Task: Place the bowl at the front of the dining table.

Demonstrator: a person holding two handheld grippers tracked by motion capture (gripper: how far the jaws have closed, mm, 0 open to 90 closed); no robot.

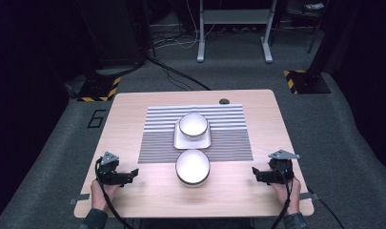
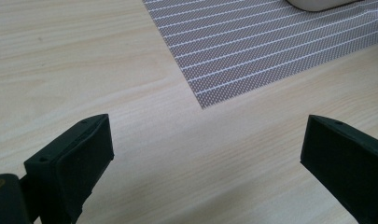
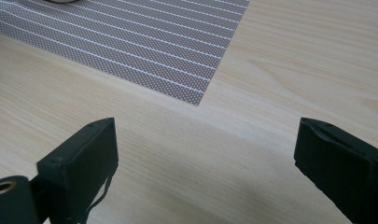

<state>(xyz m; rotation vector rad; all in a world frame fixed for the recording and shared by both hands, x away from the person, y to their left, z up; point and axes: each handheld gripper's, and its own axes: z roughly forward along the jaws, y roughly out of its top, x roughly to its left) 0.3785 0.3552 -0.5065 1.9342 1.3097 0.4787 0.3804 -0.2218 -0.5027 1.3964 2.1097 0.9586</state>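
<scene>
A grey striped woven placemat lies mid-table on the light wooden table. On it sits a white squarish plate carrying what seems a white round bowl; another white round bowl stands just before the mat's near edge.

a light wooden table carries a grey striped placemat at its middle. on the mat a white bowl sits on a white square plate; a second white bowl rests just nearer, overlapping the mat's near edge. the left gripper and right gripper lie near the front corners, each held by a hand
</scene>
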